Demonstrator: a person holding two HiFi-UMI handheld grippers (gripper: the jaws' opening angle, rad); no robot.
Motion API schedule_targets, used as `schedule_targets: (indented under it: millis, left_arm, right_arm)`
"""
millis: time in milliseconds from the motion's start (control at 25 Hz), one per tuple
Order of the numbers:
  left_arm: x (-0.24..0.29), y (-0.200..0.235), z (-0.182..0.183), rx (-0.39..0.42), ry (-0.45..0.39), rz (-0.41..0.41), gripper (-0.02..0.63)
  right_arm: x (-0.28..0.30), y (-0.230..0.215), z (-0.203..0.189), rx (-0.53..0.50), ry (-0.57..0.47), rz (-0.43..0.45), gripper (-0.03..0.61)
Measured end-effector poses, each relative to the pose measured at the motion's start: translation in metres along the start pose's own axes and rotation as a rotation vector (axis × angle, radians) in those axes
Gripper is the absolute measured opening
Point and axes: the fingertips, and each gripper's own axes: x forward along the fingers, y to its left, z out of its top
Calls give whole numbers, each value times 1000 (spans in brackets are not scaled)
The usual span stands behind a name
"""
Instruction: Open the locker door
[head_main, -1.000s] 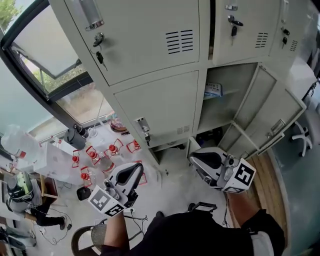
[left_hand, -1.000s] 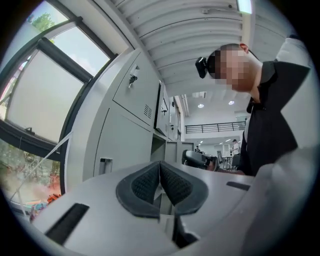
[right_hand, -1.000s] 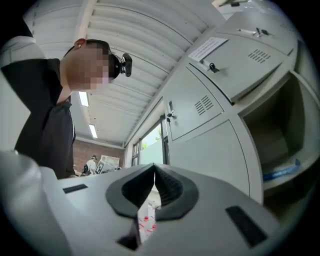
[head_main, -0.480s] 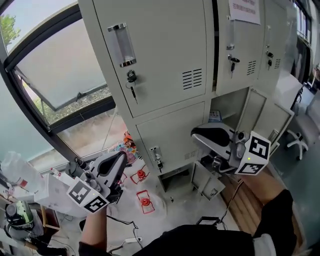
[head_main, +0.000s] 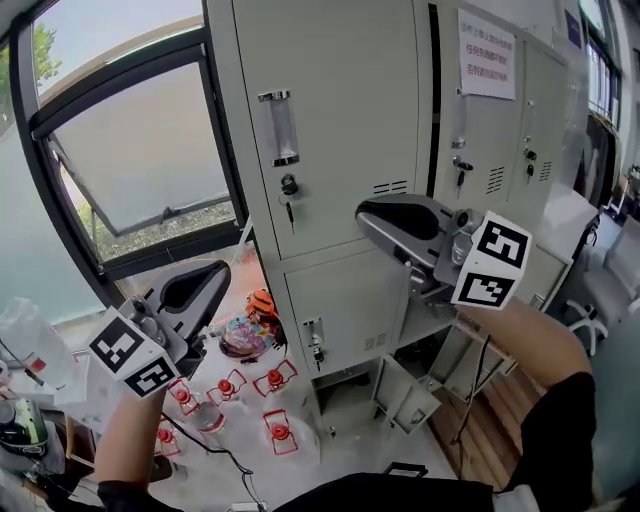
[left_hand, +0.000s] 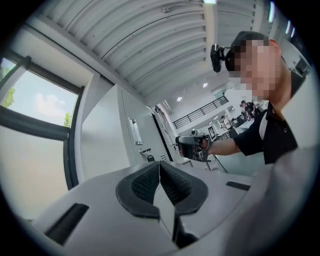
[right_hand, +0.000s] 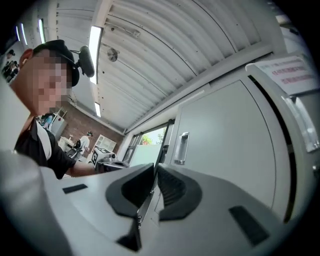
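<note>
The grey upper locker door (head_main: 340, 110) is closed, with a chrome recessed handle (head_main: 279, 128) and a key in the lock (head_main: 289, 188) below it. My right gripper (head_main: 363, 216) is held up in front of this door's lower right part, apart from it and right of the key. Its jaws are opening, parted by only a thin slit, with nothing between them (right_hand: 154, 167). The handle (right_hand: 181, 148) shows ahead of it. My left gripper (head_main: 222, 272) hangs lower left near the window, shut and empty (left_hand: 159, 164).
A tilted window (head_main: 130, 150) fills the left. Red-capped bottles (head_main: 272, 378) and cables lie on the floor below the lockers. A low locker door (head_main: 408, 396) stands open at the bottom. More lockers, one with a paper notice (head_main: 487, 55), run to the right.
The head view has swung up from the floor to the locker fronts. Both grippers have risen; the right one has come up level with the upper door.
</note>
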Motion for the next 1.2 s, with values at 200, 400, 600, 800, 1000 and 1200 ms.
schedule_targets:
  millis: [200, 400, 600, 800, 1000, 1200]
  left_arm:
    - [7, 15, 30, 17, -4, 7, 17]
    - [24, 20, 54, 8, -44, -16, 17]
    - [30, 26, 65, -23, -53, -23, 17]
    - [34, 35, 75, -43, -66, -14, 17]
    - [30, 41, 87, -43, -93, -9, 17]
    - [20, 40, 86, -24, -88, -4, 17]
  right_arm:
    - [34, -6, 23, 23, 6, 21, 27]
    - [65, -6, 44, -43, 36, 35, 58]
    - [86, -18, 54, -95, 68, -8, 88]
    - [106, -35, 55, -68, 108, -57, 98]
    - [123, -51, 46, -32, 182, -111, 142]
    - [133, -55, 44, 10, 219, -139, 143]
